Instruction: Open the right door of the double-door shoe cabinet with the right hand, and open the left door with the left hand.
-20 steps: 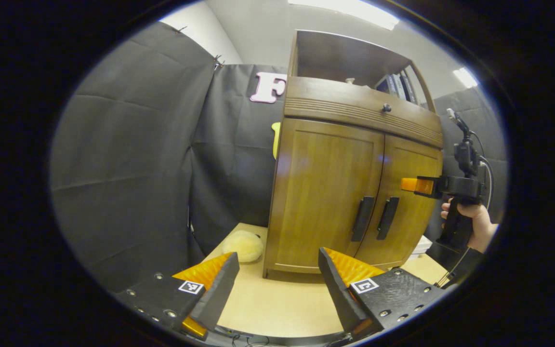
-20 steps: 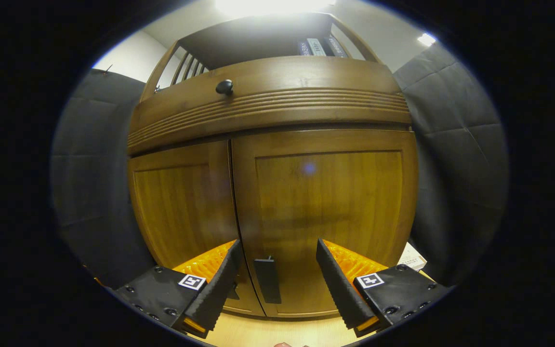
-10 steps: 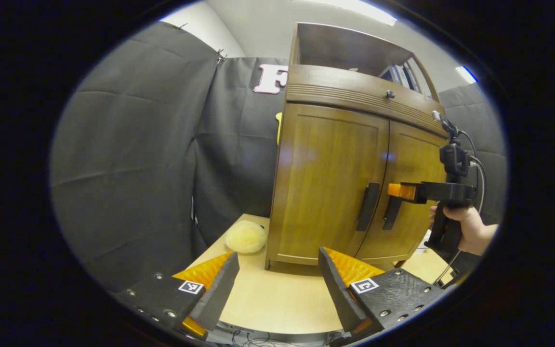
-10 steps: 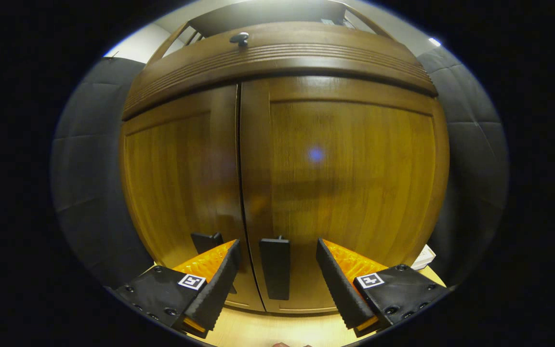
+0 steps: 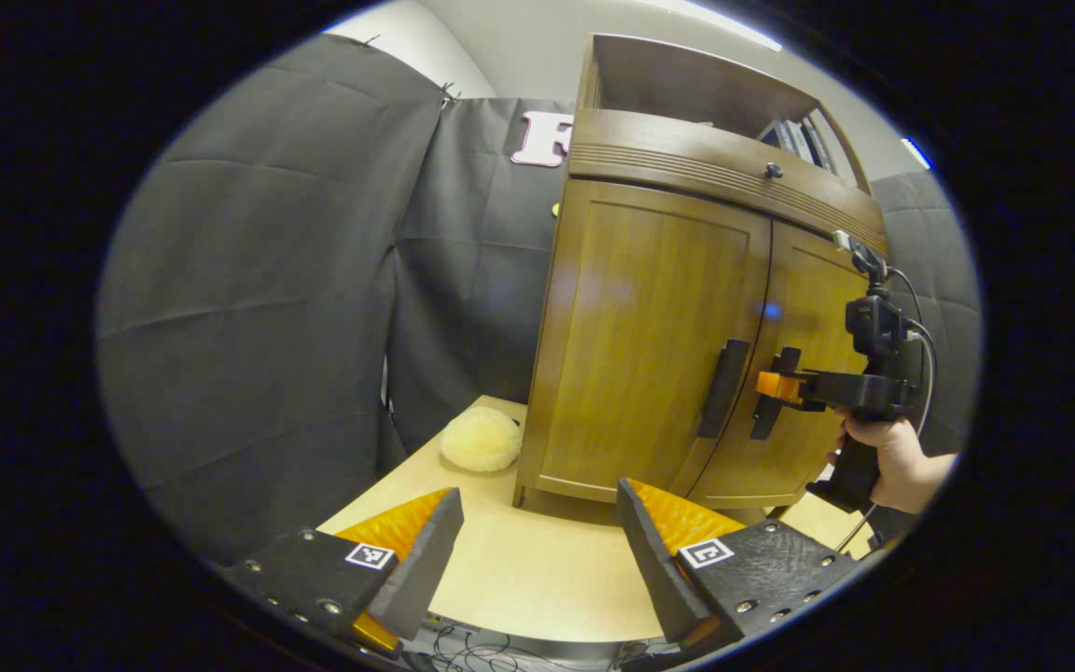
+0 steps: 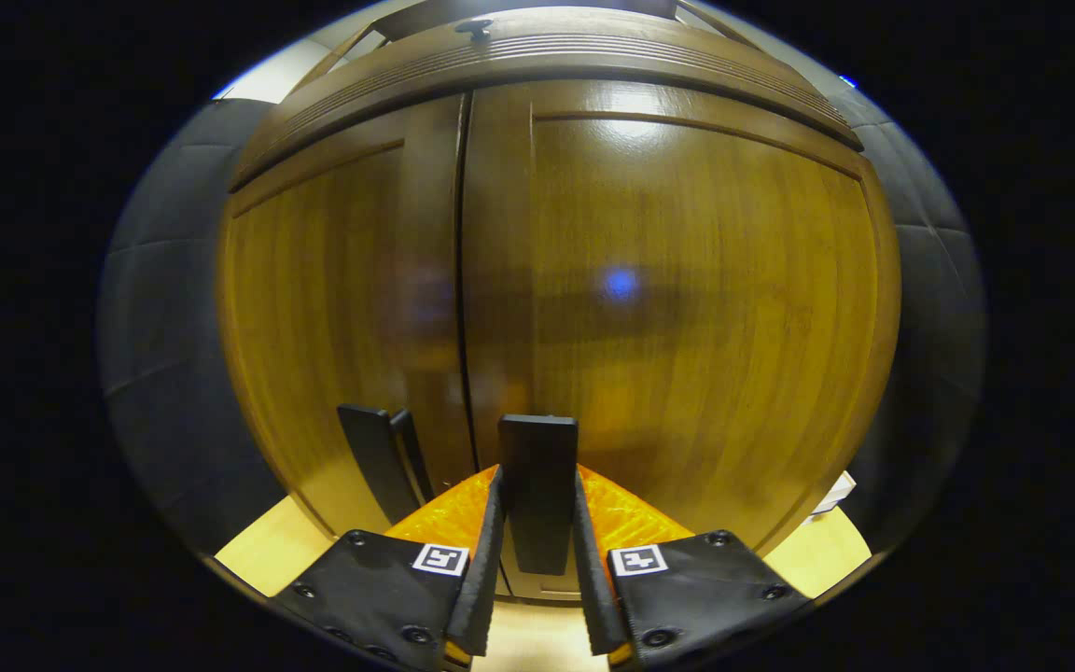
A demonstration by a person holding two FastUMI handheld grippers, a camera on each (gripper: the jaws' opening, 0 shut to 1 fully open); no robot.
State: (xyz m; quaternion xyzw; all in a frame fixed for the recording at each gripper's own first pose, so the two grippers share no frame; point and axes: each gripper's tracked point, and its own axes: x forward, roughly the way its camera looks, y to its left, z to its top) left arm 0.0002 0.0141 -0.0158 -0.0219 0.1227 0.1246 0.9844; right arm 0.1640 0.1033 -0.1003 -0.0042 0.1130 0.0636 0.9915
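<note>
The brown wooden shoe cabinet [image 5: 659, 308] stands on a light table with both doors closed. In the right gripper view, my right gripper [image 6: 537, 541] is shut on the right door's black handle [image 6: 539, 467], both fingers pressed against its sides. The left door's black handle [image 6: 374, 457] sits just left of it. In the left gripper view, the right gripper [image 5: 780, 385] is held by a hand [image 5: 892, 457] at the right door's handle [image 5: 766, 411], next to the left door's handle [image 5: 722, 387]. My left gripper [image 5: 537, 551] is open, low over the table, well short of the cabinet.
A pale fluffy ball [image 5: 480, 439] lies on the table [image 5: 537, 579] by the cabinet's left front corner. A drawer with a small dark knob [image 5: 774, 171] runs above the doors, and an open shelf tops it. Black cloth walls stand behind and to the left.
My right gripper moved in onto the right door's handle and shut on it. My left gripper drew back a little and shifted left, staying open.
</note>
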